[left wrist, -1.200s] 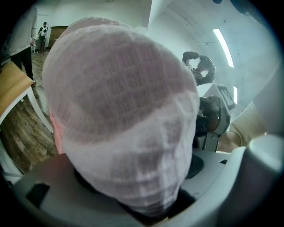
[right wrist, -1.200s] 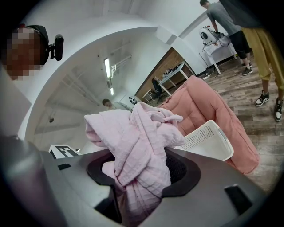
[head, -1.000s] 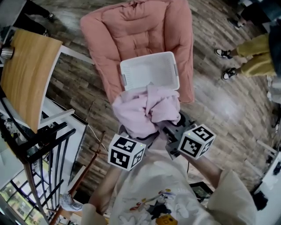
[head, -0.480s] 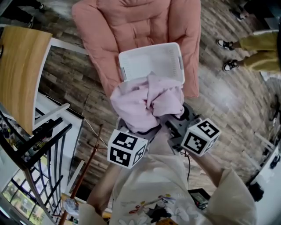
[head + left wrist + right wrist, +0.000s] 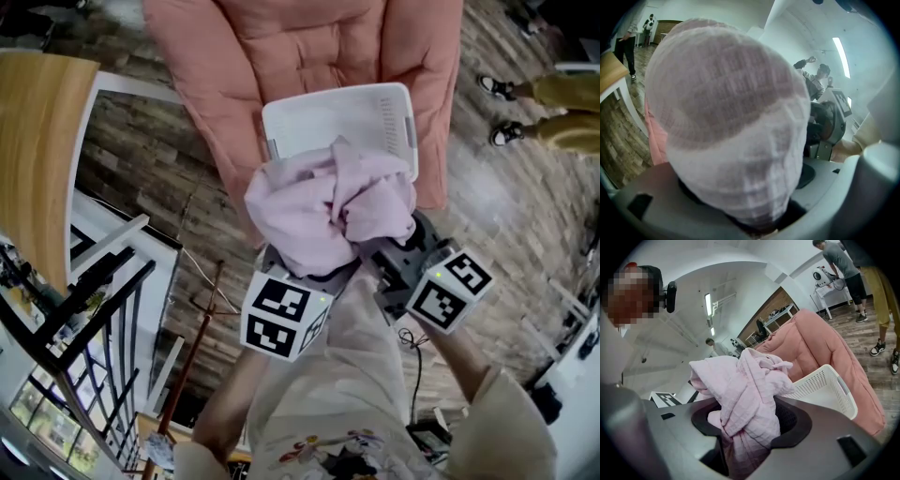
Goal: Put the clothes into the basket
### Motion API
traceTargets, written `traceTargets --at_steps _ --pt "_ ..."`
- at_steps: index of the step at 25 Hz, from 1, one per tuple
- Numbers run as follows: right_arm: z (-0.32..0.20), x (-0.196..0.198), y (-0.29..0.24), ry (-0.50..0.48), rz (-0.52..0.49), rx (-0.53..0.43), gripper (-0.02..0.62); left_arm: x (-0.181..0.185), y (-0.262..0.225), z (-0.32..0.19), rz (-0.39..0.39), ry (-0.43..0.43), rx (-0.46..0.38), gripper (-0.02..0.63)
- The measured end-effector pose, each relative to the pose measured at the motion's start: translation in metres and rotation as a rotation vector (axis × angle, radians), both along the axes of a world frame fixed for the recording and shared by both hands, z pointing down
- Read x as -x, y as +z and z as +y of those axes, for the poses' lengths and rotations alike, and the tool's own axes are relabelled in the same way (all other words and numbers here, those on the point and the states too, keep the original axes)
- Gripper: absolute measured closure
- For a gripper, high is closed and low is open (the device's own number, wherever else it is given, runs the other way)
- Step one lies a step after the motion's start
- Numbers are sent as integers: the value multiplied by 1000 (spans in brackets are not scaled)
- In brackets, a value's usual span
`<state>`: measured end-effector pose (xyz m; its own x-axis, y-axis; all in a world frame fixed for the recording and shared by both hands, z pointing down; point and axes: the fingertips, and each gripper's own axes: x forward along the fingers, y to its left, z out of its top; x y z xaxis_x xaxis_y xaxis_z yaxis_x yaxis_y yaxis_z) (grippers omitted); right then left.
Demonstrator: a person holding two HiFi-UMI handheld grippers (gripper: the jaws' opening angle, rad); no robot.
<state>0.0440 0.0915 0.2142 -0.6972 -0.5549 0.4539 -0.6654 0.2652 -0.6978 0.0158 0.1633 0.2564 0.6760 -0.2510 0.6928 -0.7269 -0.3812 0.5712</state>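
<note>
One pink cloth bundle (image 5: 328, 211) is showing, and one white basket (image 5: 328, 117) is sitting on one pink cushion (image 5: 281, 47). Two tools are gripping that single bundle, the left tool (image 5: 754, 206) and the right tool (image 5: 740, 437). They are carrying two marker cubes, one (image 5: 284, 316) and one (image 5: 450, 289). One wooden tabletop (image 5: 37, 159) is showing, and two shoes (image 5: 494, 86) (image 5: 509, 132) are standing on the floor.

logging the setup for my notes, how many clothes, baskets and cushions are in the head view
pink garment: 1
white basket: 1
pink cushion: 1
total: 3
</note>
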Motion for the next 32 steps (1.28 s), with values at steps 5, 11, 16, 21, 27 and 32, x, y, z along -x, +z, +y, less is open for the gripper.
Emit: traceTargets --at_steps 5,11,16,21,27,32 --pt "-7 3 20 0 16 5 344 4 19 -8 0 -6 7 241" --pt "-21 7 47 -16 39 6 344 6 46 -20 16 -29 18 241" --pt "-37 9 67 -27 33 12 344 7 67 -37 24 -33 8 241" --pt "-49 13 82 -22 32 12 344 11 82 -49 16 -35 5 242" --pt "-62 13 101 -34 45 18 344 10 101 -62 15 -47 11 241" --pt "-69 10 120 -43 60 31 344 7 120 -68 12 -64 26 241"
